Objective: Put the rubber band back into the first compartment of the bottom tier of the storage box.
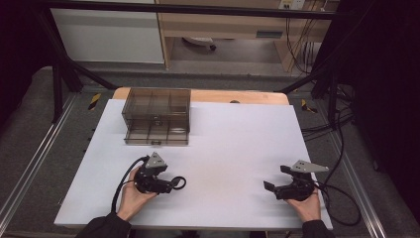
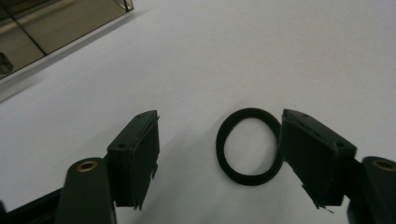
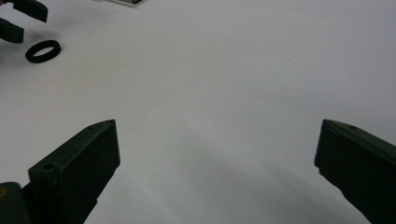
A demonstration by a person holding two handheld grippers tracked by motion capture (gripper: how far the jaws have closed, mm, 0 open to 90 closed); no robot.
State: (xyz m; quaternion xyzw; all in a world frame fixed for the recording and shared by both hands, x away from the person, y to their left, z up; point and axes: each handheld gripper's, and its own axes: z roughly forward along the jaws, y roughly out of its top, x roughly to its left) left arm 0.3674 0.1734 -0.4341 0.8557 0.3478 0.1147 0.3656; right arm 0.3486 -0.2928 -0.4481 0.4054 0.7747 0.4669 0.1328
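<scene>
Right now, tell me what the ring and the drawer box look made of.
Ring: probably rubber or soft elastic; matte black, no shine, slightly out of round.
Drawer box: likely smoke-tinted clear plastic; its dividers show through the glossy walls.
</scene>
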